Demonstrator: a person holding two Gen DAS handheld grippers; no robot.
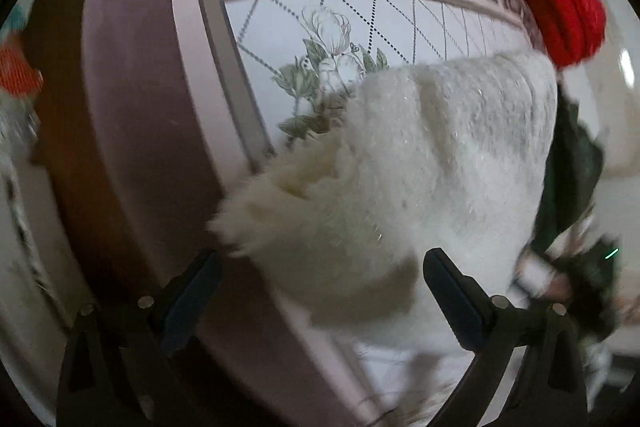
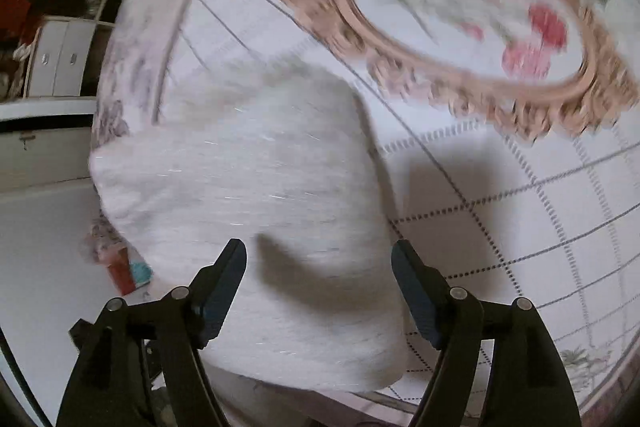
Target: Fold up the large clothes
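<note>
1. A fluffy white garment (image 1: pixel 420 167) is lying folded on the bedspread (image 1: pixel 280 27), near its pink border
2. The left gripper (image 1: pixel 320 291) is hanging released over the garment's furry edge, gripping nothing
3. The right gripper (image 2: pixel 320 287) is hovering released above the garment (image 2: pixel 248 195), gripping nothing
4. A red knit item (image 1: pixel 560 3) is sitting beyond the garment
</note>
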